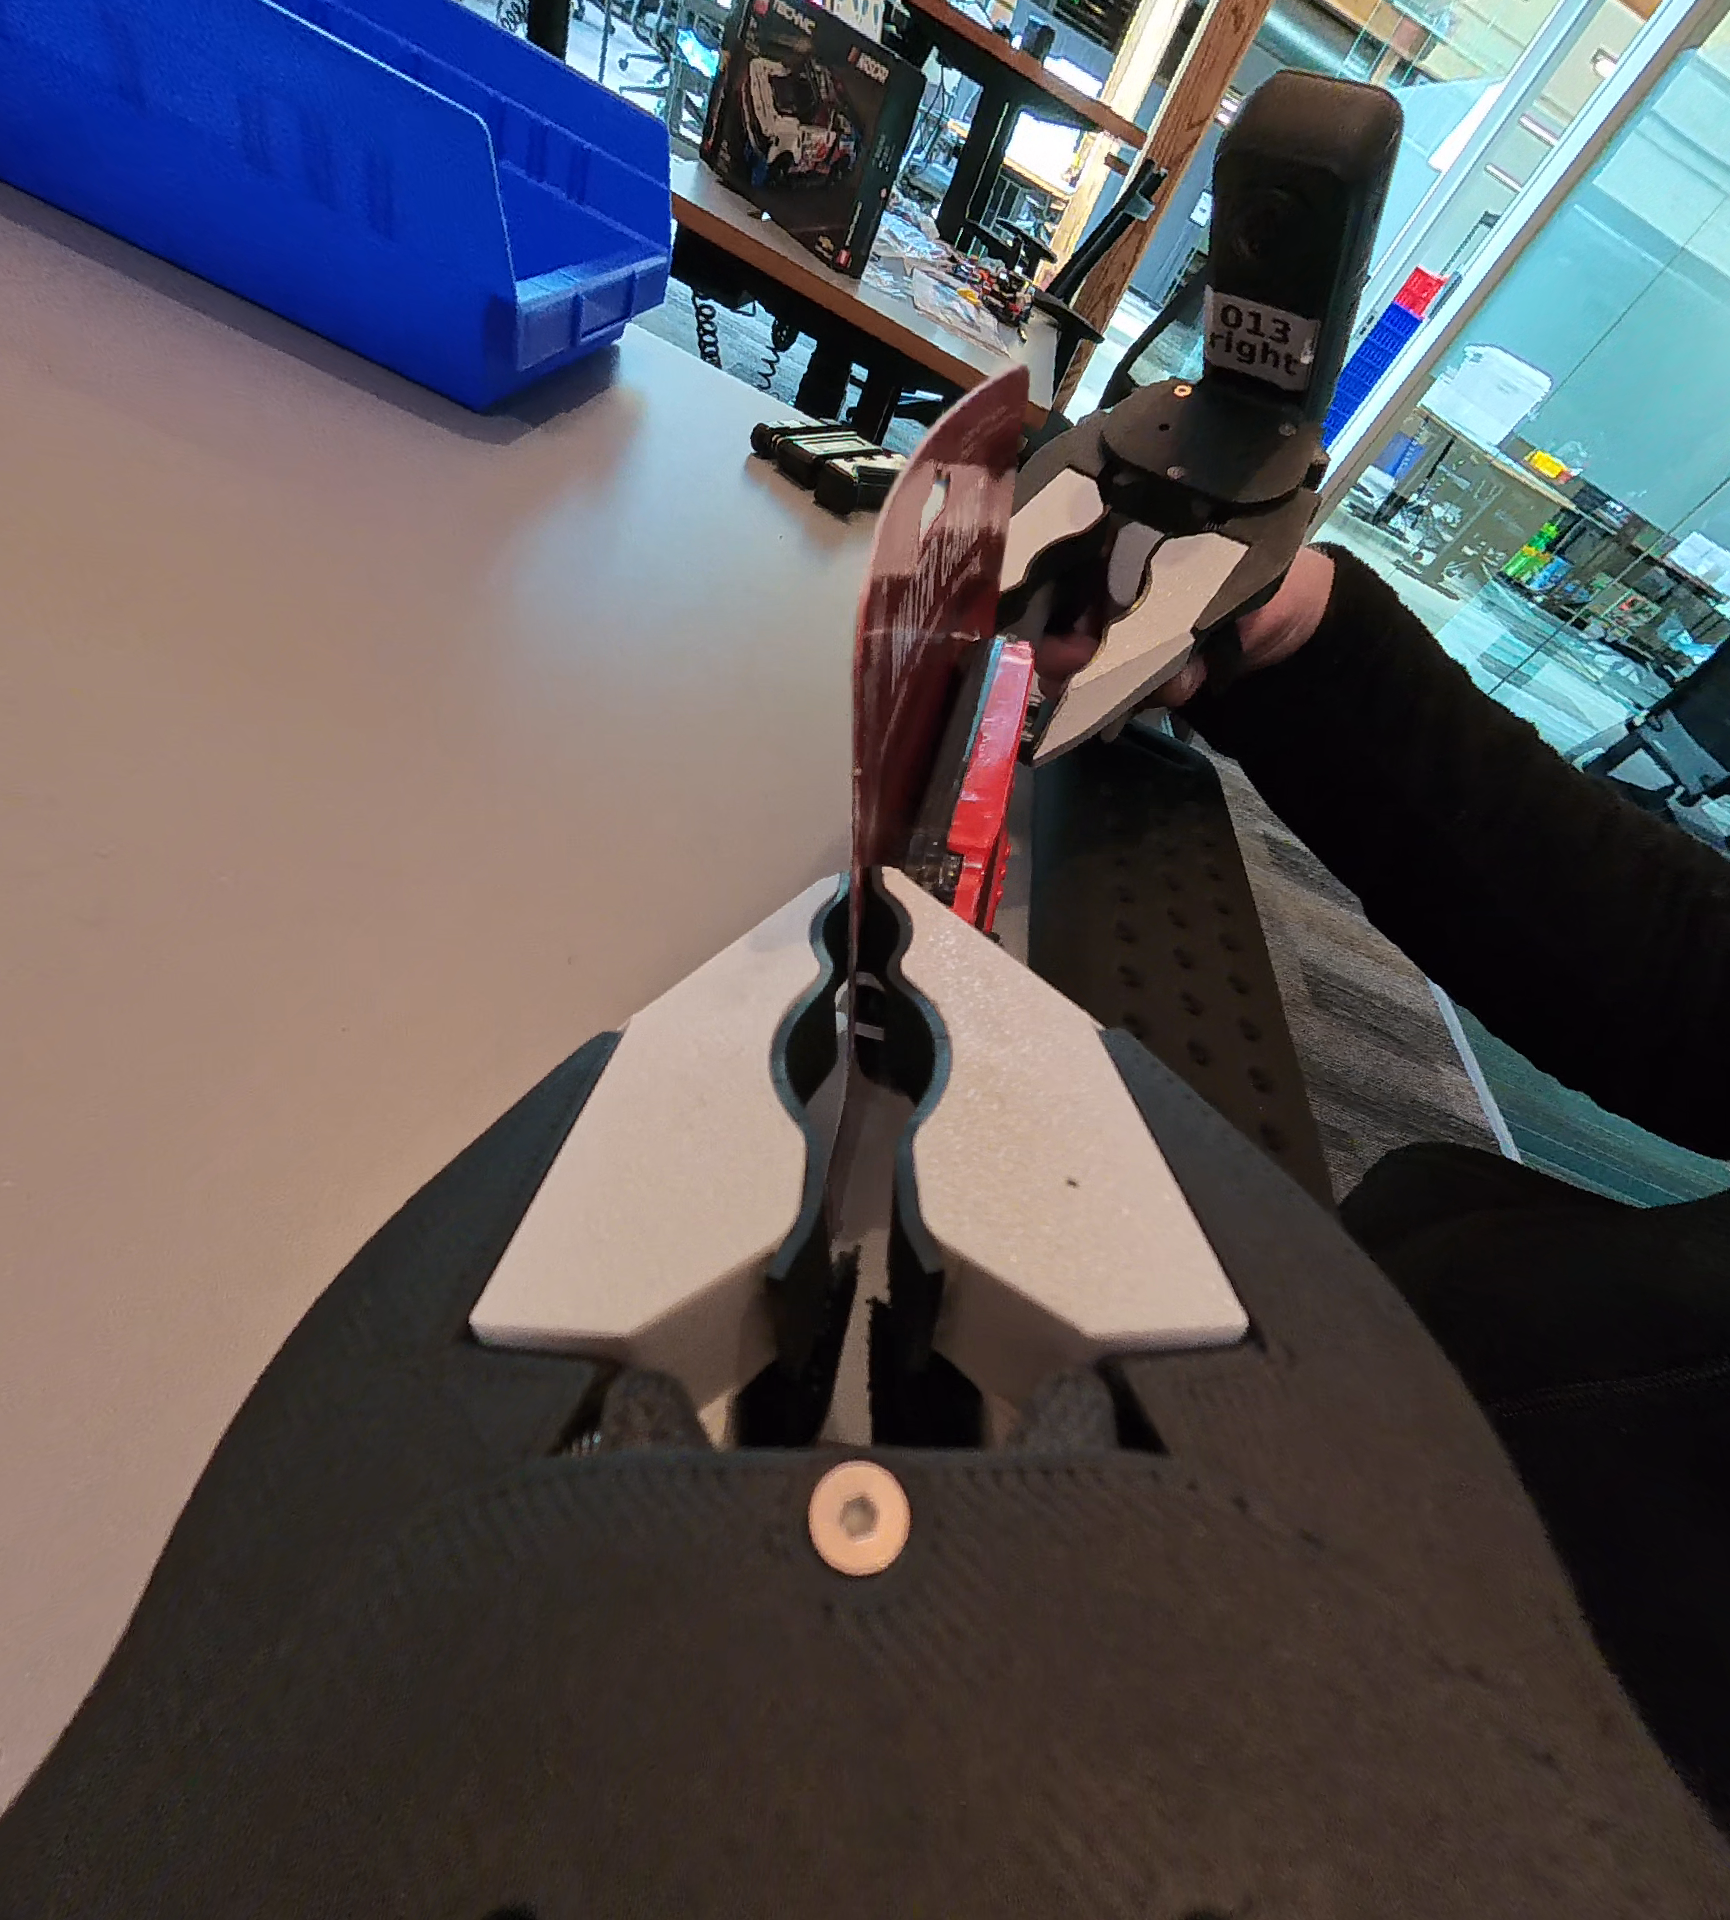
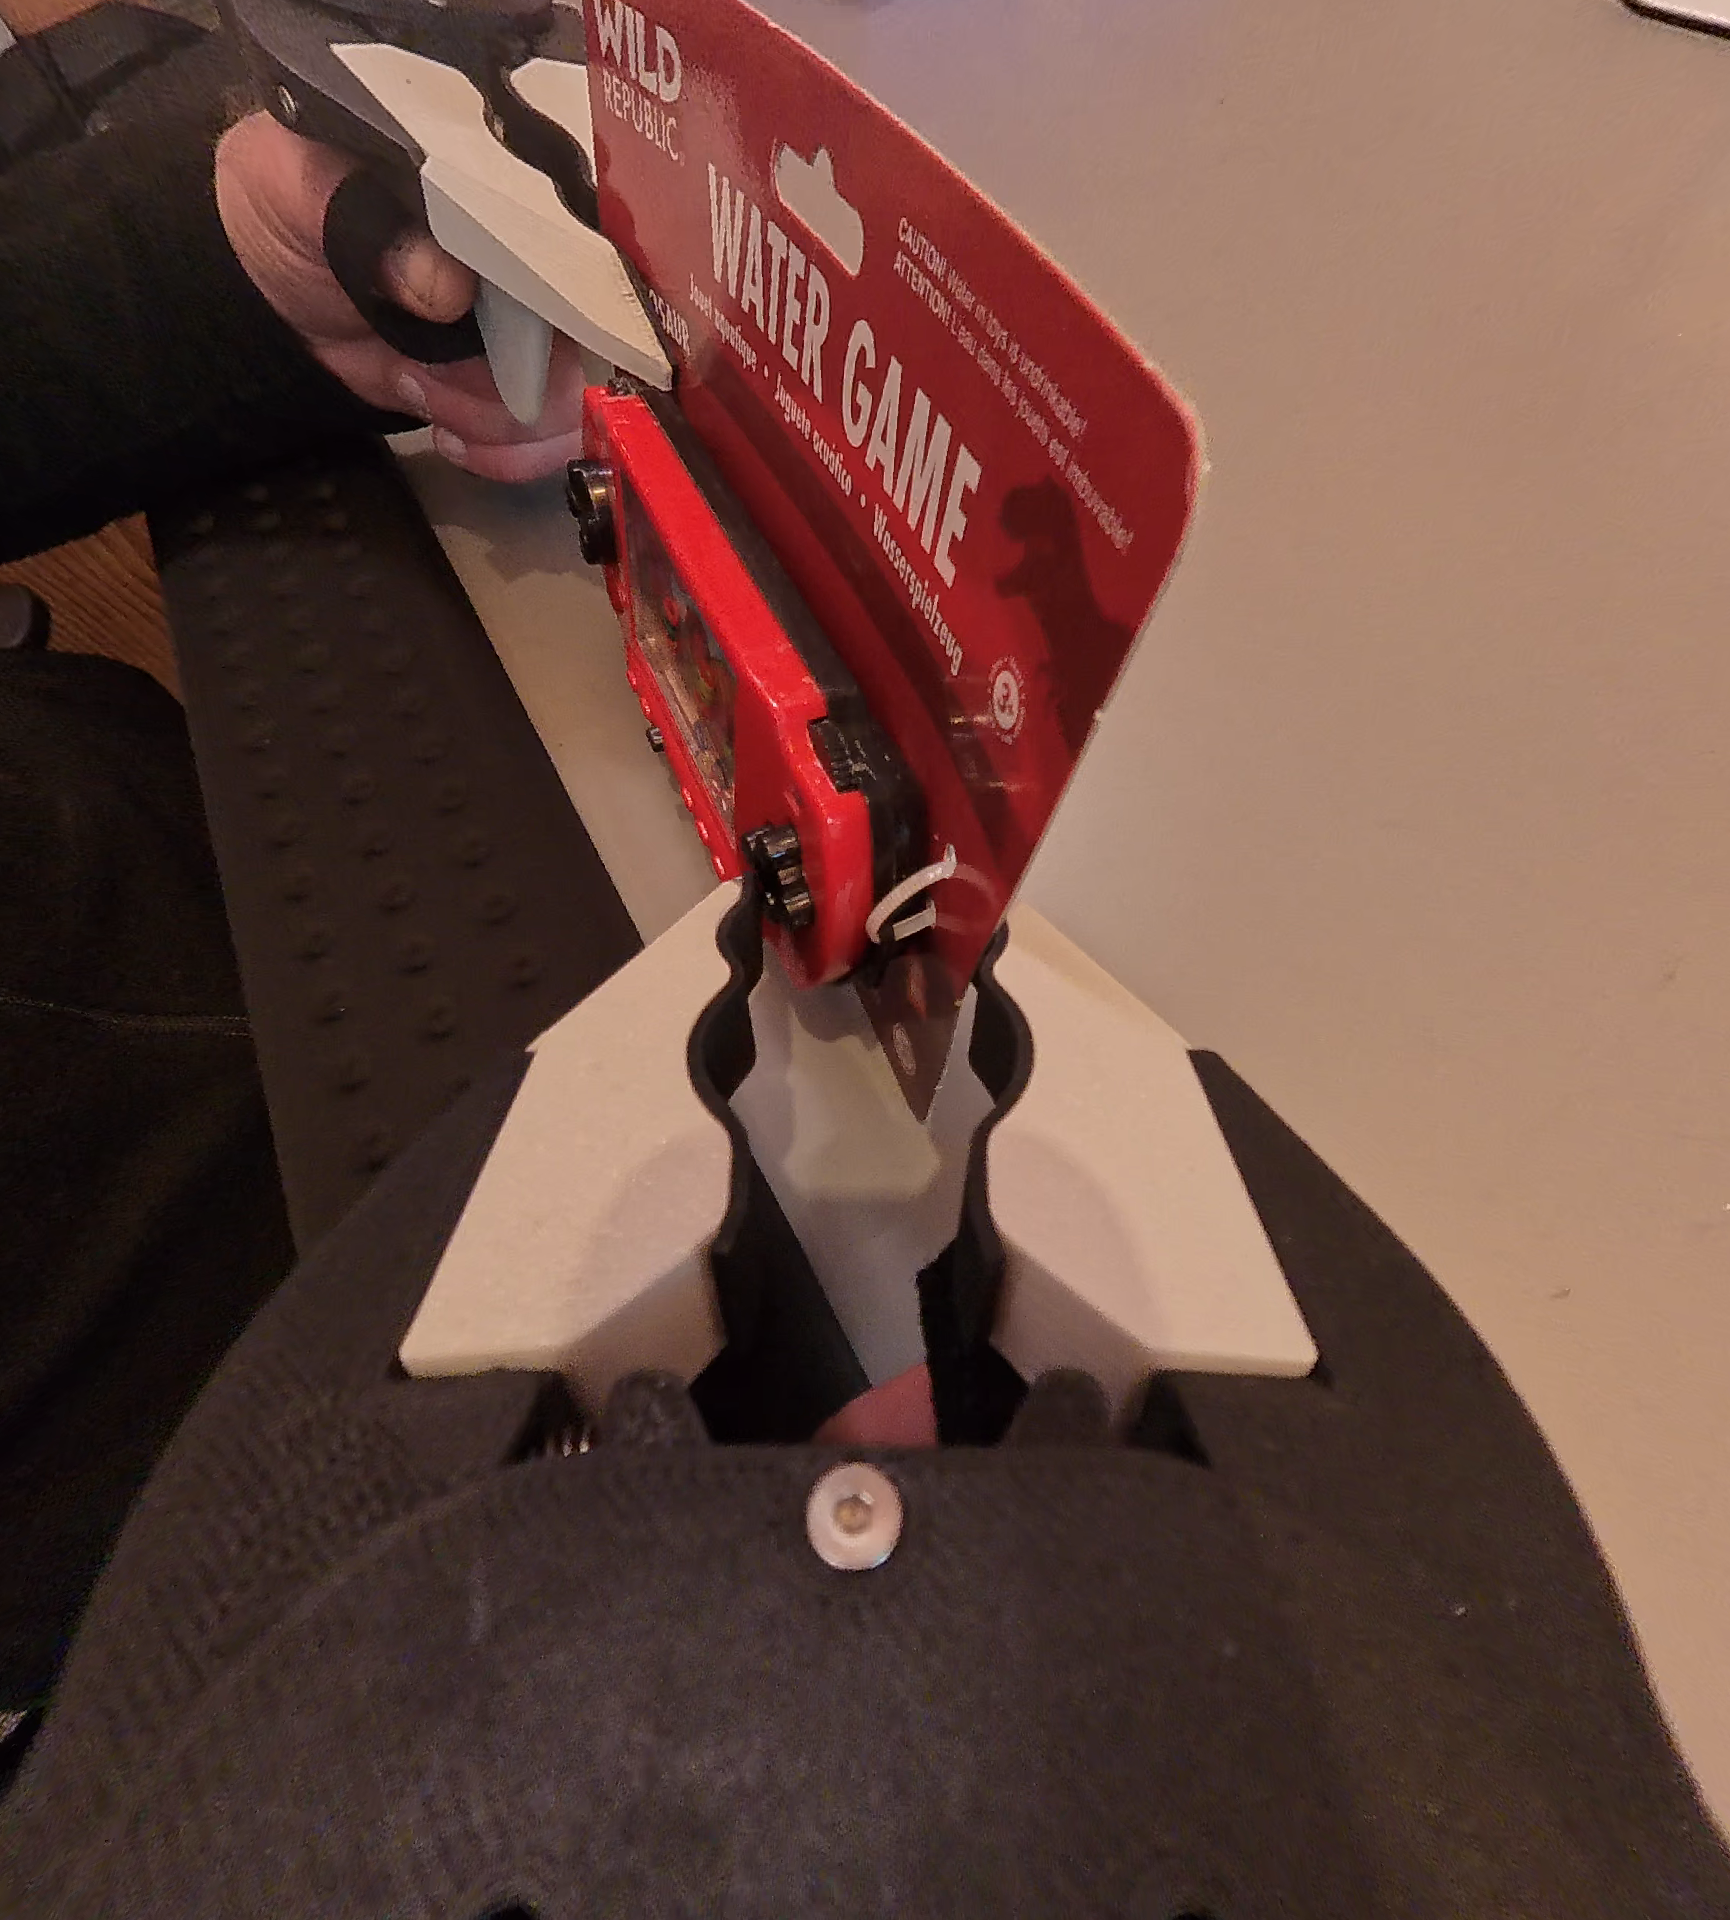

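**benchrat:** Left wrist cam first. What's going on around the red card (image 1: 928,582)?

**umi_nerd:** The left gripper (image 1: 866,909) has its two fingers pinched together on the card's near edge, so the card stands up on edge out of the tips. The red toy (image 1: 991,769) is fixed flat to the card's right face. At the far end of the card is the right gripper (image 1: 1027,681), held by a hand (image 1: 1276,613) in a black sleeve, with one finger on each side of the toy. The grey table (image 1: 321,727) spreads out left of the card. A blue bin (image 1: 321,177) sits well beyond the card to the left, and some small black blocks (image 1: 830,462) lie on the table just behind it. A black studded mat (image 1: 1152,914) runs along the card's right side.

**benchrat:** And the right wrist cam?

**umi_nerd:** Same card (image 2: 1048,468), printed face showing. The right gripper (image 2: 866,925) is closed in on the near end. One tip is against the red toy (image 2: 726,675) by its black knob and the other is against the card's back, so both are clamped between them. A white zip tie (image 2: 908,904) sits at that end of the toy. The left gripper (image 2: 632,343) bites the card's far-left edge, held by a hand (image 2: 321,270). The table (image 2: 1463,520) is to the right of the card and the mat (image 2: 373,779) to the left.
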Demonstrator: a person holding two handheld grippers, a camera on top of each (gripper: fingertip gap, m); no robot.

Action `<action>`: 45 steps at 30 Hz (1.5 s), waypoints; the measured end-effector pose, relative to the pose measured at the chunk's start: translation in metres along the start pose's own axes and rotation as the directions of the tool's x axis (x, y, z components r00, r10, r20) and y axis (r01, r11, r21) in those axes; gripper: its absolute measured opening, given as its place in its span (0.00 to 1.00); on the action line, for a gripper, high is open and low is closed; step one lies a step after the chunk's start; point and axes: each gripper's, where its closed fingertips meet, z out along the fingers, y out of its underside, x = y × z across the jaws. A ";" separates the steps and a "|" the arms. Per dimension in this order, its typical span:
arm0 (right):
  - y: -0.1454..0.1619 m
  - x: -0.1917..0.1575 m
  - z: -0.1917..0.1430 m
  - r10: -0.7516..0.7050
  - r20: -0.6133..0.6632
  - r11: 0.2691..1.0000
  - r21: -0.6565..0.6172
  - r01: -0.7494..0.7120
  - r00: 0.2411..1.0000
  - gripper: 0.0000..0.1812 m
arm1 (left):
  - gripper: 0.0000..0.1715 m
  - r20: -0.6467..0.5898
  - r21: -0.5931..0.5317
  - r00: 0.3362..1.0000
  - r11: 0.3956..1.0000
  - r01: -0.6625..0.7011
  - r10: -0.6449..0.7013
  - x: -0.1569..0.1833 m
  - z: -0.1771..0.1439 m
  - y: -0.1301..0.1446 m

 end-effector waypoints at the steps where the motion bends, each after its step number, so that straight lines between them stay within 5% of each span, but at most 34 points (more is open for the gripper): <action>1: 0.000 0.000 0.000 -0.004 -0.005 1.000 -0.003 0.004 1.000 0.20 | 0.00 0.000 0.001 1.000 1.000 -0.001 0.001 0.001 0.000 0.000; 45: 0.004 -0.002 -0.002 -0.009 -0.017 1.000 -0.006 0.009 1.000 0.20 | 0.00 0.005 -0.009 0.999 0.999 -0.049 0.049 0.013 0.000 -0.005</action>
